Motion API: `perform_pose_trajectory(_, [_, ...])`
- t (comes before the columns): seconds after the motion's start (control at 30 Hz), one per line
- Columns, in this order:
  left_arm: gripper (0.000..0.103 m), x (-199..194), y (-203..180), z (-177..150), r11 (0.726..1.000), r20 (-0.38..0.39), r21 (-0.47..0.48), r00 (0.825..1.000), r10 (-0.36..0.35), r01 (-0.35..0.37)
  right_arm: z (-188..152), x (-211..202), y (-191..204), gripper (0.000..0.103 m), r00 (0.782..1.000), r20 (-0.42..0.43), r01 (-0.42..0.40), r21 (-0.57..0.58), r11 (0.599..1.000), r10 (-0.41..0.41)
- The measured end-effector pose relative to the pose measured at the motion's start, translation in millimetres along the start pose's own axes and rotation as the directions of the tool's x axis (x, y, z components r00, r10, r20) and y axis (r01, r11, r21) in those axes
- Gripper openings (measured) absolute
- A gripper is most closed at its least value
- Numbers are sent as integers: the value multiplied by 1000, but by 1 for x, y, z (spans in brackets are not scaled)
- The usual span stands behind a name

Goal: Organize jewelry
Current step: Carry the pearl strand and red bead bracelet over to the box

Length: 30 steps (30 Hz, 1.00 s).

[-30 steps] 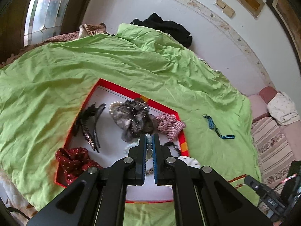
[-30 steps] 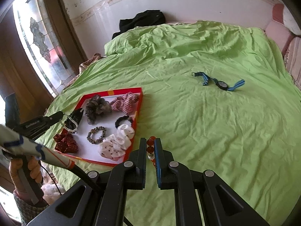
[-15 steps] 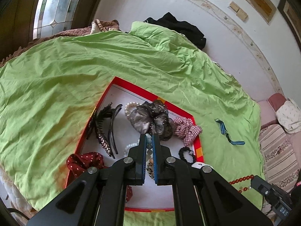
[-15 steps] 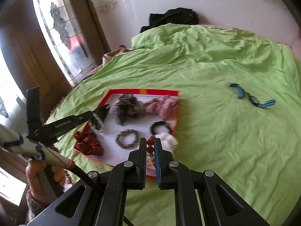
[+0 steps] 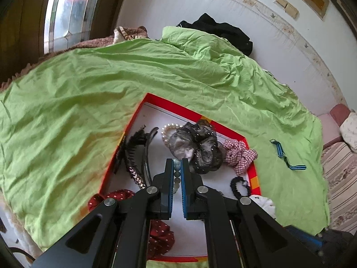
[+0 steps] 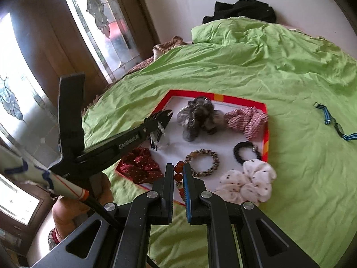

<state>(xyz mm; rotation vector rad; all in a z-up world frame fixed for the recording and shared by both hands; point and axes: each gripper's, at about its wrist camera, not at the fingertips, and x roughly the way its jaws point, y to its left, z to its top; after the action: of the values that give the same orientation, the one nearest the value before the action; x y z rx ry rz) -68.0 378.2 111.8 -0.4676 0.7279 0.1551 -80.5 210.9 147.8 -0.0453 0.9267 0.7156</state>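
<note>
Currently both grippers hang over the red-rimmed tray (image 6: 265, 120) on the green bedspread (image 6: 279, 71), each carrying a strand.

Left gripper (image 5: 177, 167): fingers pressed nearly together, pinching a pale green bead bracelet (image 5: 177, 174), which hangs between the pads above the tray's white floor. Right gripper (image 6: 178, 174): fingers likewise nearly closed on a red bead bracelet (image 6: 178, 169), held over the tray's 6 o'clock edge.

Handling, as a judgement: both bracelets look light, made of hard round beads on a limp or elastic string. Smooth beads could roll out of a pinch; gripping across one bead, as now, seems safest. A short drop should not hurt them.

Tray contents, right wrist view: grey scrunchie (image 6: 198, 116) at 12 o'clock, pink checked scrunchie (image 6: 247, 120) at 2, black hair tie (image 6: 245, 154) at 4, white spotted scrunchie (image 6: 247, 185) at 5 over the rim, brown bead bracelet (image 6: 203, 163) near centre, dark red scrunchie (image 6: 140, 165) at 8.

Outside, a blue striped watch strap (image 6: 334, 122) lies well apart at 3 o'clock, not yet collected.
</note>
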Motion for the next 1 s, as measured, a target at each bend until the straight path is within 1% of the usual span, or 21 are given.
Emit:
perform_pose_trajectory(0.1, [6,-4,-2,-1,998,32,32,998,56,-57,-1,8,2,9,1000,-13,9,-3,1000,-9])
perform_pose_trajectory(0.2, [6,-6,-6,-1,990,67,71,991,116,-120,-3,14,2,9,1000,-23,20,2,1000,-20])
perform_pose_trajectory(0.3, [6,-8,-9,-1,984,89,94,986,142,-151,-3,18,1,9,999,-27,33,3,999,-32])
perform_pose_trajectory(0.43, [6,-9,-10,0,984,89,98,986,143,-152,-4,24,1,9,998,-34,44,3,999,-44])
perform_pose_trajectory(0.73, [6,-2,-4,2,986,64,81,988,139,-144,-13,41,-6,9,995,-70,70,26,997,-68])
perform_pose_trajectory(1.0, [5,0,-6,0,985,57,95,988,142,-147,-20,48,-12,9,992,-94,85,39,996,-81])
